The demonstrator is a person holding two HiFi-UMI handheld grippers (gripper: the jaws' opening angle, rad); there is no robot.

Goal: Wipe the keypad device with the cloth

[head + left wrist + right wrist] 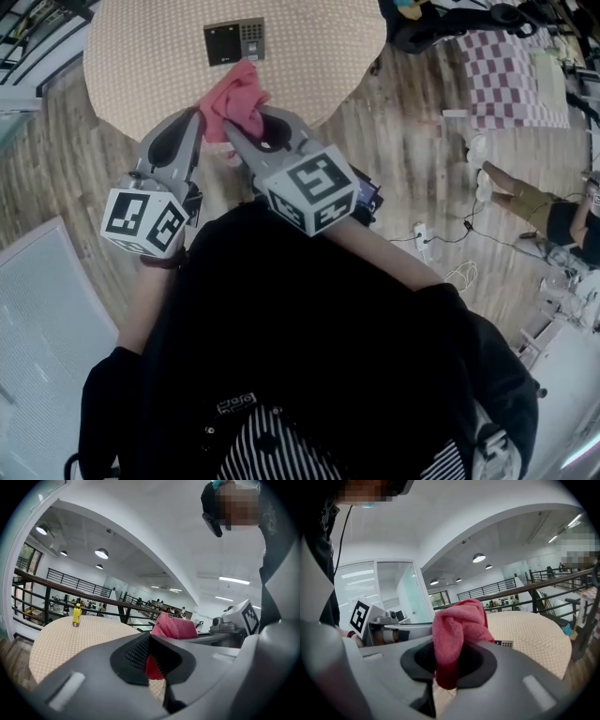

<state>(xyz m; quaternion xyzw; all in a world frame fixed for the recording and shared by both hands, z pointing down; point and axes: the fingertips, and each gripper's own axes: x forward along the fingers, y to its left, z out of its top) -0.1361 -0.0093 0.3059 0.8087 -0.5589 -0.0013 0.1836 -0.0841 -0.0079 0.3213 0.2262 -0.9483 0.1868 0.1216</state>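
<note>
Gripping the pink cloth (236, 98) from both sides, the left tool (201, 116) and right tool (242, 120) hold it at upper centre. The keypad device (234, 41) lies just above, on the counter (131, 56).

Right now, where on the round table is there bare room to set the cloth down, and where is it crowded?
Bare beige dotted tabletop lies left of the small black keypad device, out to the rim, and right of it likewise. The near edge is crowded: the left gripper and right gripper both clamp the pink cloth there.
</note>
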